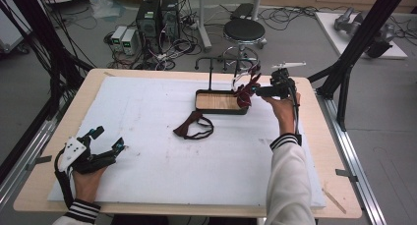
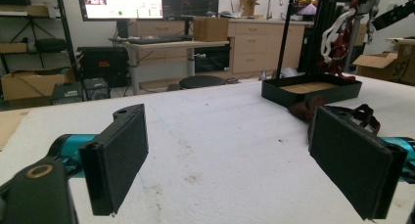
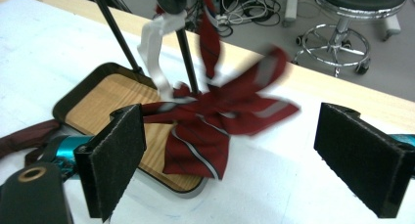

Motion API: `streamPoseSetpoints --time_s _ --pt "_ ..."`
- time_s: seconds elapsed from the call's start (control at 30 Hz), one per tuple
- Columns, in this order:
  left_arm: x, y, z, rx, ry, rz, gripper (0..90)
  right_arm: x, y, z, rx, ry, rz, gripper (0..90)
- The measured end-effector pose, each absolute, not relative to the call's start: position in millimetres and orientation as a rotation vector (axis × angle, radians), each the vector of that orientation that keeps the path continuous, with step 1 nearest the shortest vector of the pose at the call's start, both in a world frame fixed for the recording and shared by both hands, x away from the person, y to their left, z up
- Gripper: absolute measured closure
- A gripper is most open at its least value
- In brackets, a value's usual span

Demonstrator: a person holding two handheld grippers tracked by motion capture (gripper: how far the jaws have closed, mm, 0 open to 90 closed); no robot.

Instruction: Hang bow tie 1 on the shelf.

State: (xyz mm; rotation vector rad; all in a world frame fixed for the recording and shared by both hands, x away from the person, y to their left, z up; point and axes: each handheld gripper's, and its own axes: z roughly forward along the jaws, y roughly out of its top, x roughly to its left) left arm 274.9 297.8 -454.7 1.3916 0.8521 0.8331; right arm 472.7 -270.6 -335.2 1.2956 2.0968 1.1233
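Right gripper view: the right gripper (image 3: 235,155) is held spread just before the striped bow tie (image 3: 220,121), which is hung on the stand (image 3: 188,62), probably for release. The left gripper (image 1: 105,141) is kept spread, resting idle.

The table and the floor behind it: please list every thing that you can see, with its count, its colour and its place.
Bow tie on stand: 1, dark red with pale stripes, hanging from the stand over the tray's right end.
Bow tie on mat: 1, dark red, lying flat in front of the tray.
Stand with tray: 1, black with wooden floor, far middle of the mat.
Foam mat: 1, white, covering the table.
Table: 1, light wood.
Stool: 1, black seat, behind the table.
Computer towers: 2, black, on the floor.
Left gripper: 1, black, near left, jaws open.
Right gripper: 1, black, jaws open by the hanging bow tie.
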Motion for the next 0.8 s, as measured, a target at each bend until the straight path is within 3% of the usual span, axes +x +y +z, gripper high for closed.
streamPoseSetpoints --time_s 0.43,0.8 --pt "274.8 297.9 -454.7 1.392 0.85 0.831 15.1 428.7 -267.0 -302.7 1.176 2.038 1.246 11.0" --pt "273.6 298.1 -455.0 1.386 0.839 0.838 15.0 360.7 -287.8 -314.9 1.117 1.94 1.423 11.0"
